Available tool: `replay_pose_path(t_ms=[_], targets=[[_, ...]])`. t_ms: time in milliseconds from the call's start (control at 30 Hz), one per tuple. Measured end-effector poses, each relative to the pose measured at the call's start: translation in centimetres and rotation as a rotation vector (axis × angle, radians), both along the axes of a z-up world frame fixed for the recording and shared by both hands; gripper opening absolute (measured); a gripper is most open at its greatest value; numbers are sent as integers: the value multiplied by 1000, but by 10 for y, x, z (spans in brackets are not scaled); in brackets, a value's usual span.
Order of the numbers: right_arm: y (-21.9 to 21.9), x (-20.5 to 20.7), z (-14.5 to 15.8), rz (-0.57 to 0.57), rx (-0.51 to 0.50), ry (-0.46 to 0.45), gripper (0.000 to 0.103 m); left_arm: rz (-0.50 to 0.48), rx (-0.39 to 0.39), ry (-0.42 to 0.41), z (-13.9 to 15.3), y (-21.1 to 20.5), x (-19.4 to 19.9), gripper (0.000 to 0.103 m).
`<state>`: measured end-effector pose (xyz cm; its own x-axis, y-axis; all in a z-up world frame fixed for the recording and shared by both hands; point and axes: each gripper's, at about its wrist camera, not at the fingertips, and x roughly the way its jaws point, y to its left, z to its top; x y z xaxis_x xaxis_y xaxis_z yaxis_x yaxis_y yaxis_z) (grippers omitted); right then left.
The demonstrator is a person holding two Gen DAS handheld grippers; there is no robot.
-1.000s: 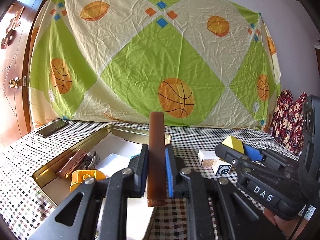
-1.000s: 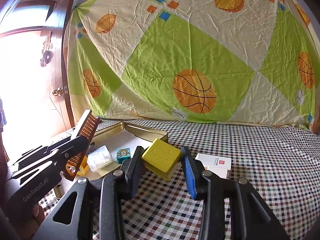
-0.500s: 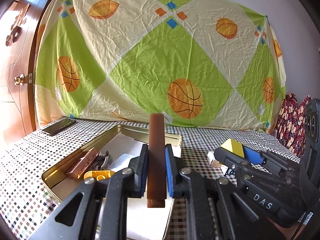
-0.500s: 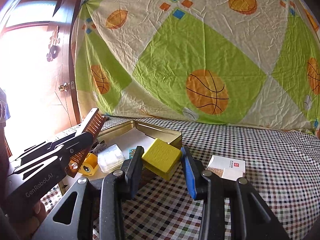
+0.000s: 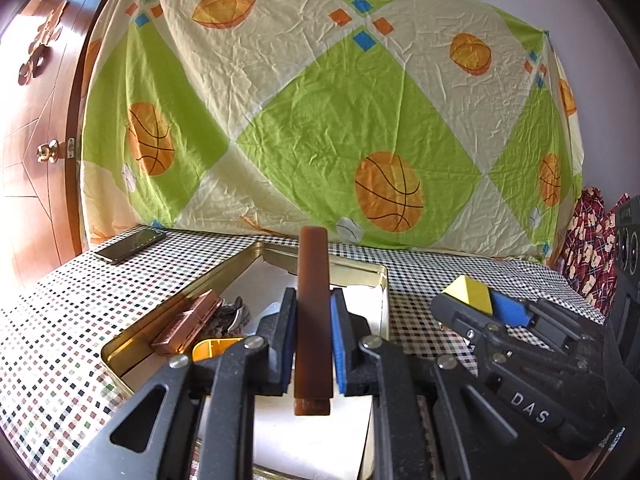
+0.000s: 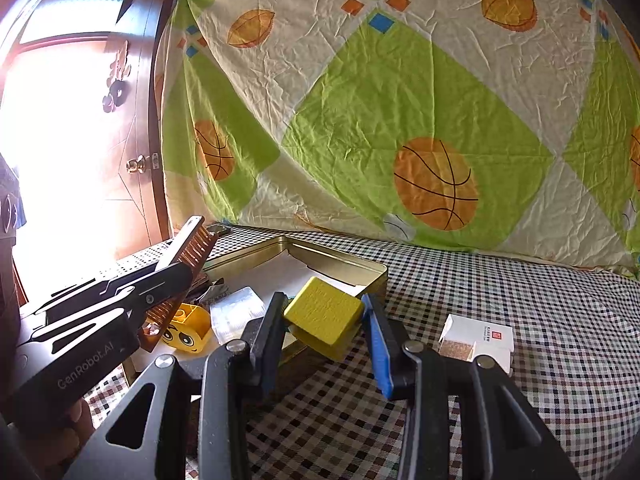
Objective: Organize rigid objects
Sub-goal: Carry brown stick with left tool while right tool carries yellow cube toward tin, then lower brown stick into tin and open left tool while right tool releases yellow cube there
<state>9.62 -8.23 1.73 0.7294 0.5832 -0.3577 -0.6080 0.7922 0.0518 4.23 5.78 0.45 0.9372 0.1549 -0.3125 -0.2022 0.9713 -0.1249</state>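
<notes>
My left gripper (image 5: 313,312) is shut on a brown comb (image 5: 312,304), held upright on edge above the gold tin box (image 5: 382,280). The same comb (image 6: 192,246) shows its teeth in the right wrist view. My right gripper (image 6: 324,316) is shut on a yellow block (image 6: 324,314), held just over the tin's (image 6: 340,264) right rim. In the left wrist view the block (image 5: 470,296) sits right of the tin. The tin holds a copper case (image 5: 188,326), a yellow toy brick (image 6: 188,328), a clear plastic box (image 6: 236,312) and white paper.
A white card box (image 6: 476,338) lies on the checked tablecloth (image 6: 540,320) right of the tin. A dark phone (image 5: 130,245) lies at the table's far left. A basketball-print sheet (image 5: 320,112) hangs behind. A wooden door (image 5: 32,140) stands at left.
Both grippers have moved left toward the tin with their loads. The tin sits more central under the left gripper, and the yellow block is now at the tin's right rim.
</notes>
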Motion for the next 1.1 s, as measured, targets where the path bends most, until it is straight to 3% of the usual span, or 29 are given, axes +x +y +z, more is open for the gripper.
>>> replay_pose_path(t_ms=[500, 933, 1067, 1100], targets=[[41, 12, 2, 74, -53, 48, 41, 57, -9, 84, -6, 40, 4, 14], [87, 20, -16, 173, -144, 157, 41, 60, -19, 152, -12, 55, 11, 15], [87, 22, -21, 182, -153, 182, 62, 72, -12, 148, -12, 55, 10, 25], [84, 22, -20, 178, -149, 178, 63, 82, -13, 144, -12, 56, 9, 35]])
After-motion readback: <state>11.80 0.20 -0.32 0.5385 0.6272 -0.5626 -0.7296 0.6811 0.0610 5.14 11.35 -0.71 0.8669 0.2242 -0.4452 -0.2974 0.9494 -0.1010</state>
